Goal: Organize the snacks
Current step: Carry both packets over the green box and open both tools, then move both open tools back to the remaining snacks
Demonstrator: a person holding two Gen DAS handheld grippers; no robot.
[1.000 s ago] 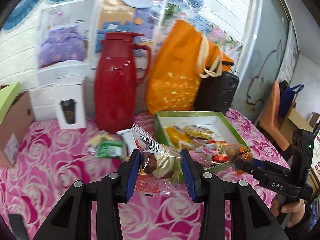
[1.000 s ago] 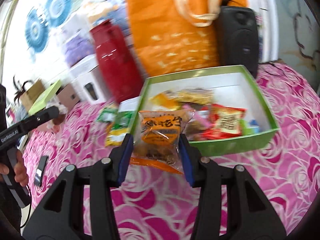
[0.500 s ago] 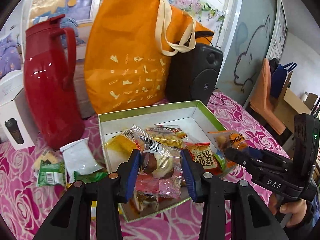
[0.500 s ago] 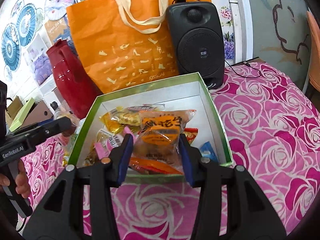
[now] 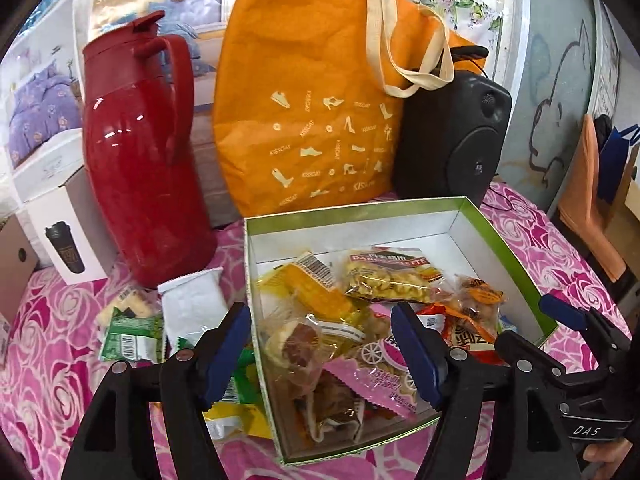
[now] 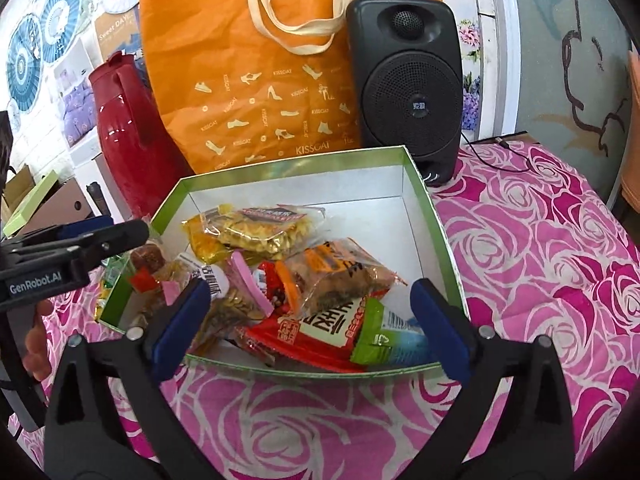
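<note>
A green-rimmed white box [image 5: 360, 206] [image 6: 280, 166] holds several wrapped snacks. My left gripper [image 5: 320, 320] hangs over its near left corner with its jaws opening. The clear-wrapped brown cake [image 5: 296, 344] lies loose in the box between the jaws, and no pad touches it. My right gripper [image 6: 310, 292] is over the box's near edge, its jaws opening wide. The orange-wrapped snack [image 6: 336, 276] rests on the pile, free of the pads. A white packet [image 5: 192, 300], a green packet [image 5: 128, 336] and a yellow one [image 5: 232, 420] lie on the cloth left of the box.
Behind the box stand a red thermos jug [image 5: 140, 160], an orange tote bag [image 5: 312, 100] and a black speaker [image 6: 408, 92]. A white carton [image 5: 68, 232] sits far left. A pink rose-patterned cloth [image 6: 540, 260] covers the table.
Both grippers carried their snacks over the box, then their jaws spread. The cake and the orange packet dropped out of the pads onto the pile inside.
</note>
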